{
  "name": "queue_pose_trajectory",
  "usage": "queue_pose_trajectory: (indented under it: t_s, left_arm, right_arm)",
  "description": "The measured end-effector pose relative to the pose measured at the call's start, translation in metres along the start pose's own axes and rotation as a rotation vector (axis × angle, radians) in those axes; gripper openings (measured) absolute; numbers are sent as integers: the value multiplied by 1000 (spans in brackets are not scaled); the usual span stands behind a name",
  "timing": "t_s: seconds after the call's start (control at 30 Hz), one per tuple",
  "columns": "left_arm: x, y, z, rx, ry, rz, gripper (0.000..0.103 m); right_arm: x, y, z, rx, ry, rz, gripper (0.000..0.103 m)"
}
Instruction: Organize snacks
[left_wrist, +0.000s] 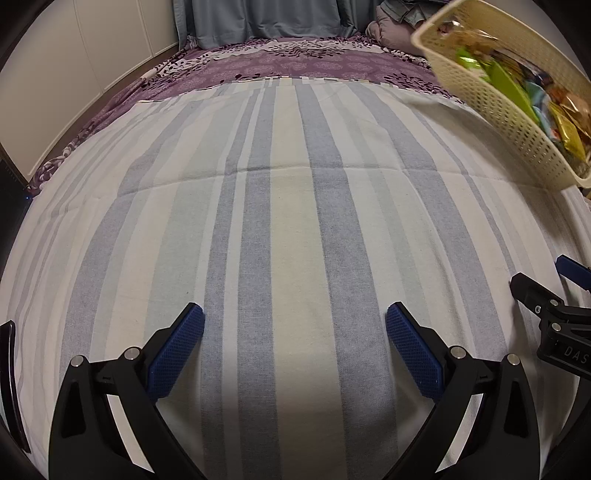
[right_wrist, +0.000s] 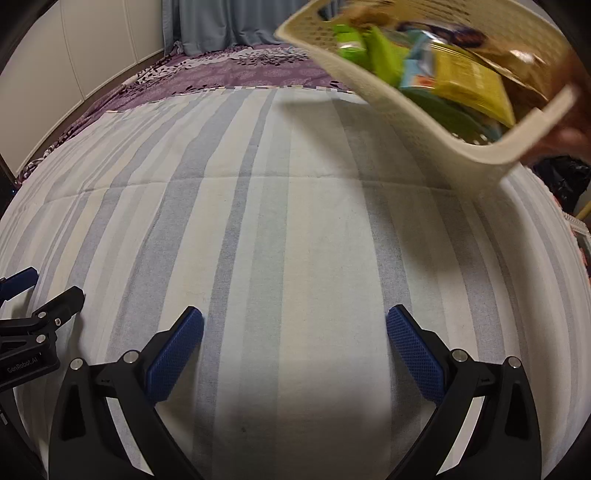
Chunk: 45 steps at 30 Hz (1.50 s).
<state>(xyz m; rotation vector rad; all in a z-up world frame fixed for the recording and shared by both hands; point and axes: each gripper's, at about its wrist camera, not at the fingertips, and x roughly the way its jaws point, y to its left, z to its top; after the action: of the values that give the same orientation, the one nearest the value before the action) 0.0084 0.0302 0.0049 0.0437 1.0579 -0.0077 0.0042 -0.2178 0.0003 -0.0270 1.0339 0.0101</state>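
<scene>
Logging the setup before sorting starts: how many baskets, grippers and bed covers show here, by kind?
Baskets: 1, the cream basket tilted in the air, snack packets inside
Grippers: 2, left gripper and right gripper, both open and empty
Covers: 2, striped sheet and purple floral cover
Total: 5

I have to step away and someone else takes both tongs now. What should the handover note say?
Left tongs: open, holding nothing, low over the striped sheet.
Right tongs: open, holding nothing, beside the left ones over the same sheet.
Basket: cream plastic, full of snack packets, tilted in the air to the right, held by a bare hand, not by either tongs.
Done: nothing sorted yet; no snacks lie on the sheet.
Left: wait for the basket or its packets to come down, then sort them.
</scene>
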Motion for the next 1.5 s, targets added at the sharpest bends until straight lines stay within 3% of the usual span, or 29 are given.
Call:
queue_pose_trajectory:
  t_s: [1.5]
  left_arm:
    - [5, 3, 0, -1, 4, -2, 101]
  right_arm:
    - [0, 3, 1, 2, 1, 0, 98]
